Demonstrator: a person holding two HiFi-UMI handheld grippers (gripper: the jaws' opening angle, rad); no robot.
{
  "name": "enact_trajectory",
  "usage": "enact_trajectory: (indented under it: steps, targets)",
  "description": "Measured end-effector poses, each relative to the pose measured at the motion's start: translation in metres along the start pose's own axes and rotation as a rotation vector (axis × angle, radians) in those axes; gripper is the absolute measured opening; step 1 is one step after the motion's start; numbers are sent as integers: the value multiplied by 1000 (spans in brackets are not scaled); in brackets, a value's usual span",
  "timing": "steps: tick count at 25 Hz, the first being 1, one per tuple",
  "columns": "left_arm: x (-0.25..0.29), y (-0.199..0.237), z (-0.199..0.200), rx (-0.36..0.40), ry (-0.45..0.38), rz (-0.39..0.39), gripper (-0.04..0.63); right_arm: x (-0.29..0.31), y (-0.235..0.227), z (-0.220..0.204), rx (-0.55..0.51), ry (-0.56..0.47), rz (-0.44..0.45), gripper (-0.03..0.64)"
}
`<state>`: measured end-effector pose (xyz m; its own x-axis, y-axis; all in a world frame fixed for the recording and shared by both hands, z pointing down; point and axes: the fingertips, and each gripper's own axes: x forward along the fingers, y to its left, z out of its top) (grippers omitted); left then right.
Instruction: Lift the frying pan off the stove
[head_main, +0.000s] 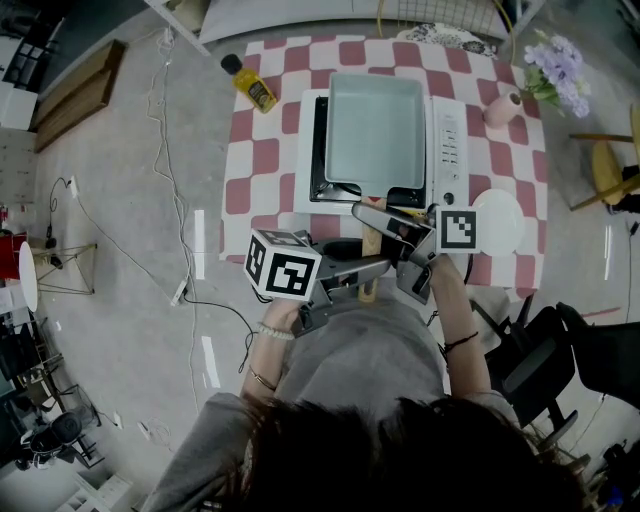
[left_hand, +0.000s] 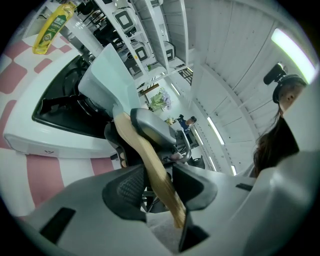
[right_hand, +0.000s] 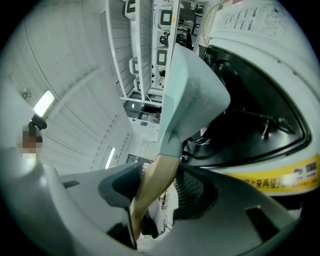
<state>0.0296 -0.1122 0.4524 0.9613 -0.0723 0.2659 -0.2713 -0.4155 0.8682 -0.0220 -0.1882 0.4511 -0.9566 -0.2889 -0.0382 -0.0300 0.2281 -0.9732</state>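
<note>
Our left gripper (left_hand: 160, 187) and right gripper (right_hand: 155, 187) clamp the handle (left_hand: 131, 132) of the frying pan (head_main: 375, 130), seemingly not yet off the stove (head_main: 447, 140).

We take this for a lab staged as a kitchen: a stove (head_main: 448, 150) on a checked tablecloth (head_main: 262, 160) at upper centre of the head view, bare grey floor (head_main: 110, 330) at left, and equipment racks (left_hand: 127, 22) at the top of the left gripper view.

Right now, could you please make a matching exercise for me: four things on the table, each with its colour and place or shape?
Things:
1 pan
2 bottle
3 plate
4 vase

Descriptions:
A yellow, left of the stove
B pink, beside the flowers
C pale blue, square
D white, round

Pairs: 1-C, 2-A, 3-D, 4-B
</note>
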Motion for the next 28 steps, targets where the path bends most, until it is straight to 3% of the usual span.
enact_trajectory:
  steps: [28]
  targets:
    - [-17, -40, 26, 150, -42, -17, 178, 7, 56, 18, -148, -32, 14, 212]
